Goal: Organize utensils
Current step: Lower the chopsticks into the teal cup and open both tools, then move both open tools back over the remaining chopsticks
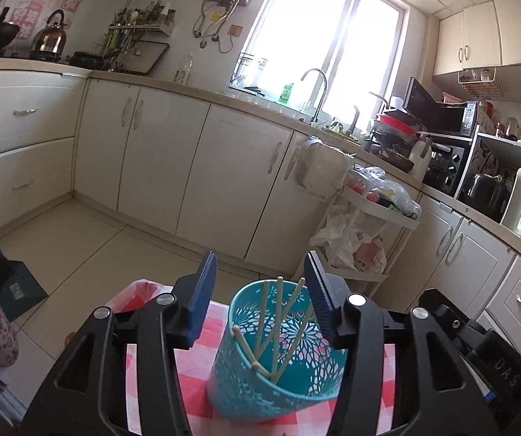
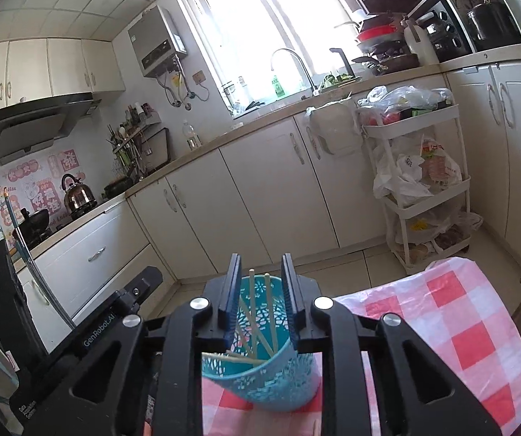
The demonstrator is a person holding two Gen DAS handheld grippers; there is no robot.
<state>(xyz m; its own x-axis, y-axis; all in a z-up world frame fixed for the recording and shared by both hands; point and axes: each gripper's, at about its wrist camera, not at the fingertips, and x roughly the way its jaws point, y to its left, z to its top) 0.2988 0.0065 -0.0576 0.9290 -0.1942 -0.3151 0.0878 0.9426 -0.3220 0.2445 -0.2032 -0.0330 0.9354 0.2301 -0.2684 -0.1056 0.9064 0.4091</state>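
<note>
Left gripper (image 1: 262,292): jaws parted about halfway, nothing clamped; teal holder (image 1: 278,356) seen between and beyond pads, right pad close to rim, contact cannot be told. Right gripper (image 2: 262,296): jaws narrowly parted, nothing held; same holder (image 2: 260,374) framed behind pads. Holder stood on checked cloth (image 2: 460,327), about 5 chopsticks (image 1: 278,312) leaned inside. Risk judged: light holder tipped if rim knocked by either gripper; chopsticks spilled onto floor, table edge near.
</note>
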